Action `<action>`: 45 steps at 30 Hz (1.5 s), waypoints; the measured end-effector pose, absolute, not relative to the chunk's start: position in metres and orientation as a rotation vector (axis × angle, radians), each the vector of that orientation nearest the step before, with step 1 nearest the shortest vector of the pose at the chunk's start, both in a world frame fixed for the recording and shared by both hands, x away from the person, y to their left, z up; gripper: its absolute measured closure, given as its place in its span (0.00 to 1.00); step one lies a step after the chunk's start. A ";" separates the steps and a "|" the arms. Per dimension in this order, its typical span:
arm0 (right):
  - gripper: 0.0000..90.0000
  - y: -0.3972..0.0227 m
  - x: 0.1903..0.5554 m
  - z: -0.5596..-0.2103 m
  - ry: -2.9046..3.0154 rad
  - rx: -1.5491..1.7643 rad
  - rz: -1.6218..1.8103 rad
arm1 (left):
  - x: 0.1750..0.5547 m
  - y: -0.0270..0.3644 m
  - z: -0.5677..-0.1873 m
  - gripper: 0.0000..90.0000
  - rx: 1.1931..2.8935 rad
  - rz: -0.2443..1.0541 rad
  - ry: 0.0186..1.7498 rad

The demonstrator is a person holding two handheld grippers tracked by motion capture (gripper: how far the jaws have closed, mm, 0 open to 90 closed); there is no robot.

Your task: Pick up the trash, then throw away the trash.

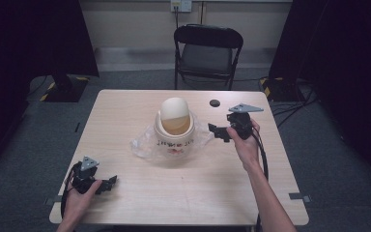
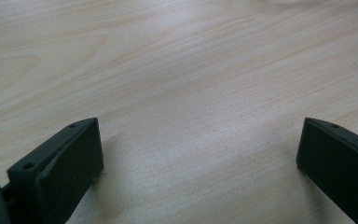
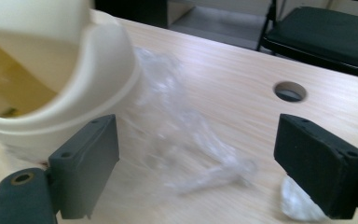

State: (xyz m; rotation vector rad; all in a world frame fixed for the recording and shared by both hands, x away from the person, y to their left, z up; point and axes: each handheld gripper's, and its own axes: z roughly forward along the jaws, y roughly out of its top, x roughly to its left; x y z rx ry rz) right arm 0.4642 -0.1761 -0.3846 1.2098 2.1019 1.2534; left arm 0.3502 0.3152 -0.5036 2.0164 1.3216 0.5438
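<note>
Two grippers, fingers spread, nothing held: my left gripper (image 1: 107,183) lower left, right gripper (image 1: 218,131) right of centre. Cream plastic swing-lid bin (image 1: 174,130) mid-table, on a clear crinkled plastic bag (image 3: 186,140). Bag looks light, limp, slippery; I'd pinch its bunched edge.

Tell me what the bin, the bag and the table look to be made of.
Bin: likely plastic; smooth cream walls with a soft sheen.
Bag: thin clear plastic film; crinkled, see-through, glinting.
Table: pale wood or wood-look laminate; fine grain lines, matte. Which of the two is unclear.
</note>
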 end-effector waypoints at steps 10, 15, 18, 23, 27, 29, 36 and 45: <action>0.16 -0.213 0.481 -0.428 2.096 1.348 1.130 | 0.350 0.315 -0.503 0.00 2.020 0.545 1.320; 0.17 -0.219 0.490 -0.438 2.099 1.358 1.101 | 0.350 0.316 -0.503 0.00 2.021 0.544 1.319; 0.18 -0.222 0.497 -0.445 2.099 1.370 1.073 | 0.350 0.316 -0.503 0.00 2.021 0.544 1.319; 0.25 -0.228 0.510 -0.456 2.101 1.410 1.006 | 0.350 0.316 -0.503 0.00 2.022 0.545 1.319; 0.28 -0.232 0.521 -0.474 2.115 1.439 0.986 | 0.350 0.315 -0.504 0.00 2.017 0.543 1.321; 0.28 -0.232 0.523 -0.477 2.115 1.439 0.979 | 0.350 0.315 -0.503 0.00 2.021 0.547 1.320; 0.28 -0.233 0.532 -0.490 2.109 1.453 0.977 | 0.350 0.315 -0.504 0.00 2.016 0.544 1.322; 0.44 -0.226 0.537 -0.491 2.096 1.410 0.924 | 0.350 0.315 -0.504 0.00 2.018 0.544 1.321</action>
